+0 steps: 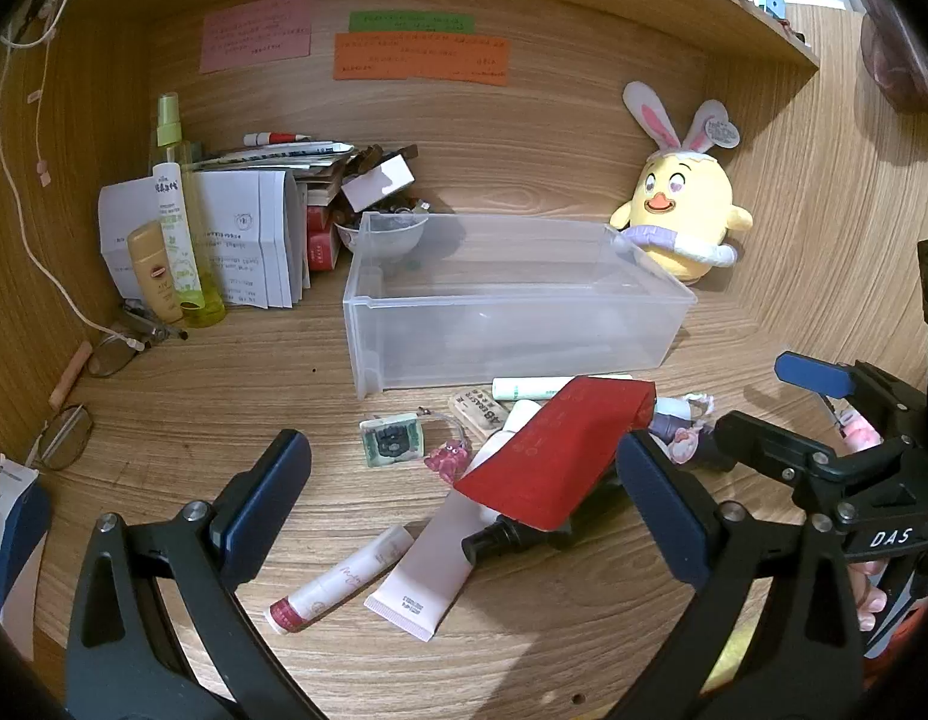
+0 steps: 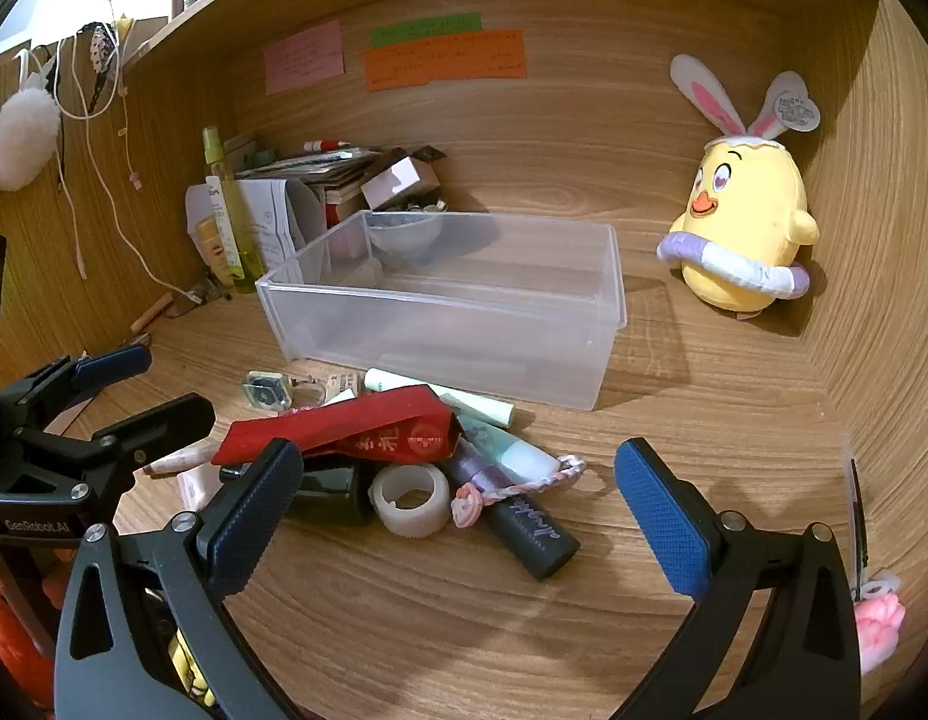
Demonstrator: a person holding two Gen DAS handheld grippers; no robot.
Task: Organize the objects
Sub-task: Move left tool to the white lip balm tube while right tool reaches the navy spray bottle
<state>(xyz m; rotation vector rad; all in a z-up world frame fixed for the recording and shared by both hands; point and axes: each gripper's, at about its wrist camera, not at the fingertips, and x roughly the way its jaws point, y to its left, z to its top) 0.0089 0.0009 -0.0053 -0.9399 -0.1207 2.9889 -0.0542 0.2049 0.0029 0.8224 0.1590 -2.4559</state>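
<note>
Clear plastic, the bin [image 1: 512,294] is sitting empty on the wooden surface [image 2: 524,600], with the pile of small objects just in front: red packet [image 1: 560,450], pink tube [image 1: 428,570], dark lipstick [image 2: 533,531]. Both the left hand-held gripper [image 1: 464,492] and right hand-held gripper [image 2: 458,510] are hovering wide, gripping nothing.

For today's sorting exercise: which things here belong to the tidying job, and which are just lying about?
Job:
clear bin
red packet
white tube
dark tube
tape roll
left gripper and right gripper, both open

Lying about:
plush chick
sticky notes
spray bottle
glasses
</note>
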